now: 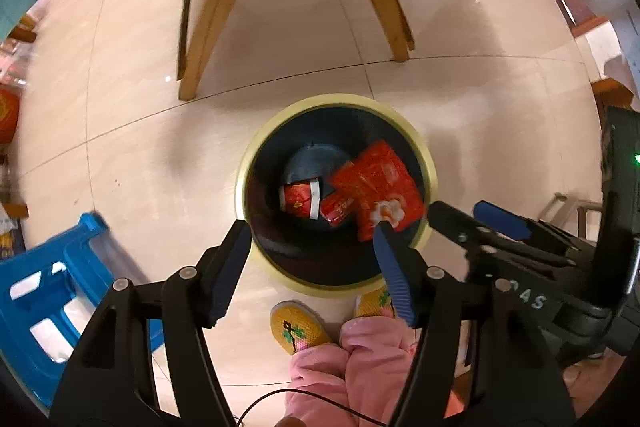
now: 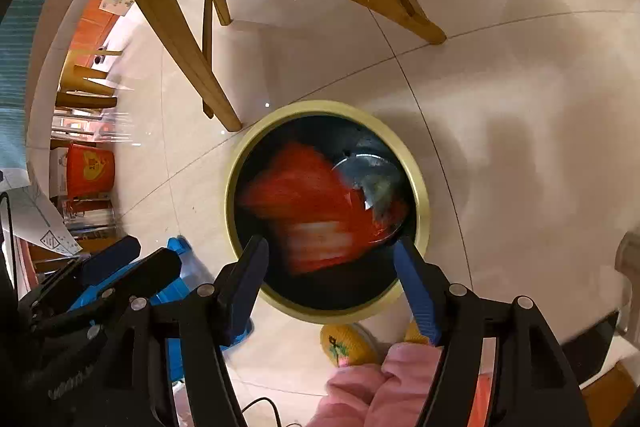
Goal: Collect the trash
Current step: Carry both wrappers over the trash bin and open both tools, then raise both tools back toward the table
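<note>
A round trash bin (image 1: 428,163) with a pale yellow rim and dark inside stands on the floor below both grippers; it also shows in the right wrist view (image 2: 422,195). A large red wrapper (image 1: 380,183) is in the bin's mouth, blurred in the right wrist view (image 2: 308,207). Deeper lie a red and white packet (image 1: 300,197) and a small red wrapper (image 1: 338,209). My left gripper (image 1: 312,239) is open and empty over the bin. My right gripper (image 2: 330,251) is open and empty over the bin; it also shows in the left wrist view (image 1: 466,213).
Wooden chair legs (image 1: 204,39) stand on the tiled floor beyond the bin. A blue plastic stool (image 1: 44,291) is at the left. The person's yellow slippers (image 1: 296,327) and pink trousers (image 1: 352,367) are just behind the bin. Orange boxes (image 2: 90,169) sit far left.
</note>
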`<state>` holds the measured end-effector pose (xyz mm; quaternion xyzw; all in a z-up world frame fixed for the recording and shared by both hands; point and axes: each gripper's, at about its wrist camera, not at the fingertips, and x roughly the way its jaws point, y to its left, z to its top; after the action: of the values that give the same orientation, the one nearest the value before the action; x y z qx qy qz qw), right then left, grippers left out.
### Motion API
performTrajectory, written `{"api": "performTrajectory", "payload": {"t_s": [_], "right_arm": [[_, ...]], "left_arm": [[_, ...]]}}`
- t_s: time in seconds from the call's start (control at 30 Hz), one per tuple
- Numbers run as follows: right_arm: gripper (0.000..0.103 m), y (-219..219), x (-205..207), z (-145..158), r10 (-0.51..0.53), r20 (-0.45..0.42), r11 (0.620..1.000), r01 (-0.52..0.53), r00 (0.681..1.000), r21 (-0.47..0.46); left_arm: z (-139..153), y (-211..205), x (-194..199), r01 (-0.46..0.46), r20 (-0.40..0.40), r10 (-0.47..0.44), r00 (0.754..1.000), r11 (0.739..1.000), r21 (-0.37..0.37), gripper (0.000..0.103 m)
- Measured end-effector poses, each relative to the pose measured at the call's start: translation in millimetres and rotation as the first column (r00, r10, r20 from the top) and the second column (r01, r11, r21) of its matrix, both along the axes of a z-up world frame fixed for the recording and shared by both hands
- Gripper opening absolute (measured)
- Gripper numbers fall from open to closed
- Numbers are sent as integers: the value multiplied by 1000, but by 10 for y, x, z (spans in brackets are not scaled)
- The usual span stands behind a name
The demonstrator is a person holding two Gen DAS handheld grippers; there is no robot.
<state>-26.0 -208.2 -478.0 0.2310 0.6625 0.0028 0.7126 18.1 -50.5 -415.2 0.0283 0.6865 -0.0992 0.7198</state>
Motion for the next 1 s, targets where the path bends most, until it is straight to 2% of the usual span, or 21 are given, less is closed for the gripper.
{"api": "performTrajectory", "payload": {"t_s": [0.2,0.5,1.0], "right_arm": [[66,-52,27,161,14,21,1000,-14,1000,8],[66,57,-67,842,62,68,998,-62,996,5],[66,191,-258,2618,85,146,996,-83,986,-21]], "left_arm": [[193,168,10,-29,38,28,999,999,21,61],[941,251,-71,-41,112,38,993,999,26,61],[2723,507,-293,-23,219,22,975,1000,1,61]]}}
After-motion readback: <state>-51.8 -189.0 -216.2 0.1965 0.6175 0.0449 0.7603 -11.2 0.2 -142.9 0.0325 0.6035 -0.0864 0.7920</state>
